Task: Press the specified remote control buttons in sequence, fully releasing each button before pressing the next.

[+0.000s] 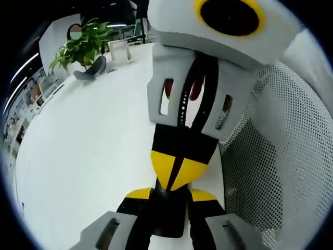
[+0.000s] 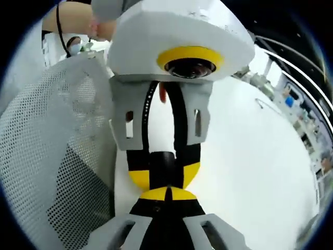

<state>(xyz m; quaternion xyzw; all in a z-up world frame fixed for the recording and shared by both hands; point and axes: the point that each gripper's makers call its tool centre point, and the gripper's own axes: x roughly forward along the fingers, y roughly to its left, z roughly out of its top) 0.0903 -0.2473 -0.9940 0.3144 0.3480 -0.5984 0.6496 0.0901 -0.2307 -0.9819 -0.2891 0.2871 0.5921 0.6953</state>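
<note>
A black remote control sits between the yellow-tipped jaws of my left gripper, which is shut on it. My right gripper comes down from the top of the left gripper view, jaws shut together, its yellow tip resting against the remote's upper end. In the right gripper view, my right gripper is shut with its tip at the remote. The left gripper clamps the remote from both sides there. The buttons are hidden.
Below both grippers is a white table. At its far end stand a green potted plant, a glass jar and a grey object. A white mesh chair back stands beside the table. A person's hand shows above.
</note>
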